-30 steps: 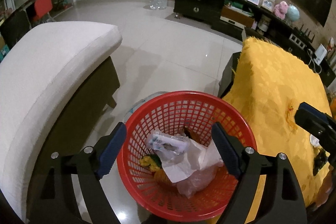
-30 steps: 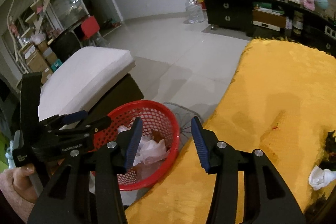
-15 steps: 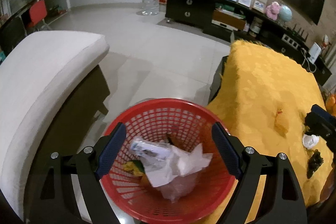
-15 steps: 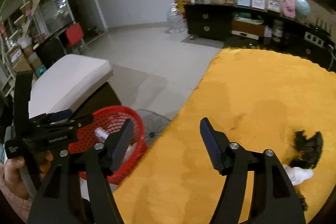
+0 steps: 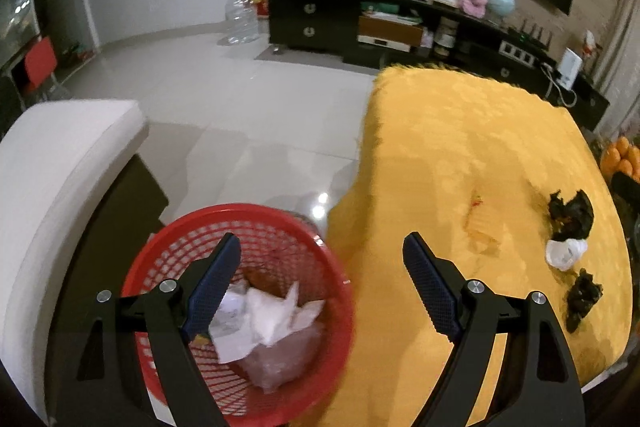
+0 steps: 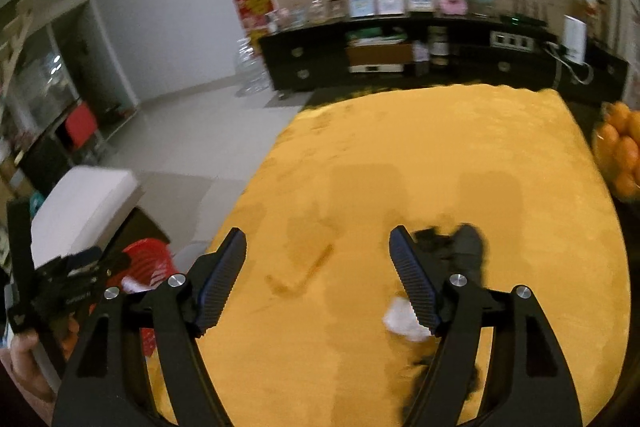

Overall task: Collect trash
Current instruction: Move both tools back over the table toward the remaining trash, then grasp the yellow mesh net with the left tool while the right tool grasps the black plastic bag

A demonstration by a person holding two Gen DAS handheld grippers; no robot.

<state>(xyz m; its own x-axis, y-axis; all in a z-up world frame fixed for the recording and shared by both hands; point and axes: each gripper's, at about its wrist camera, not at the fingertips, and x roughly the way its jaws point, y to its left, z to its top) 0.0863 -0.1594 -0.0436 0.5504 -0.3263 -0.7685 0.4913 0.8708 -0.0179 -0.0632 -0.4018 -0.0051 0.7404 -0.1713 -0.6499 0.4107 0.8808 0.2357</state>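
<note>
Left gripper point(image 5: 322, 275): jaws are spread wide, with nothing between the pads. It is held above the gap between a red mesh basket point(image 5: 168, 251) and the edge of a yellow tablecloth point(image 5: 460, 147). In the right wrist view the same gripper point(image 6: 86, 265) is seen at far left, gripped by a hand point(image 6: 24, 359).

Right gripper point(image 6: 318, 275): jaws have just been opening and are now set wide; nothing is pinched between them. It is pointed down at the tablecloth point(image 6: 400, 155).

Red mesh basket: placed on the floor just beside the table edge, next to a white cushioned seat point(image 5: 60, 167). Crumpled white paper point(image 5: 260, 319) and a clear plastic bag point(image 5: 284, 363) are contained in it. A small part of the basket point(image 6: 146, 259) is visible in the right wrist view.

Trash on the tablecloth: a dark crumpled scrap point(image 5: 572, 215), a white crumpled wad point(image 5: 564, 255) just below it, and a second dark scrap point(image 5: 582, 297) nearer the camera are found near the right edge of the table. In the right wrist view the dark scrap point(image 6: 464, 243) and the white wad point(image 6: 400, 319) are partly hidden behind the right finger point(image 6: 412, 279). A faint orange stain point(image 5: 476, 203) is noted mid-cloth.

Oranges point(image 6: 620, 147): piled at the far right edge of the table.

Background: a black media cabinet point(image 5: 320, 23) and a large clear water bottle point(image 5: 240, 17) are set along the far wall.
</note>
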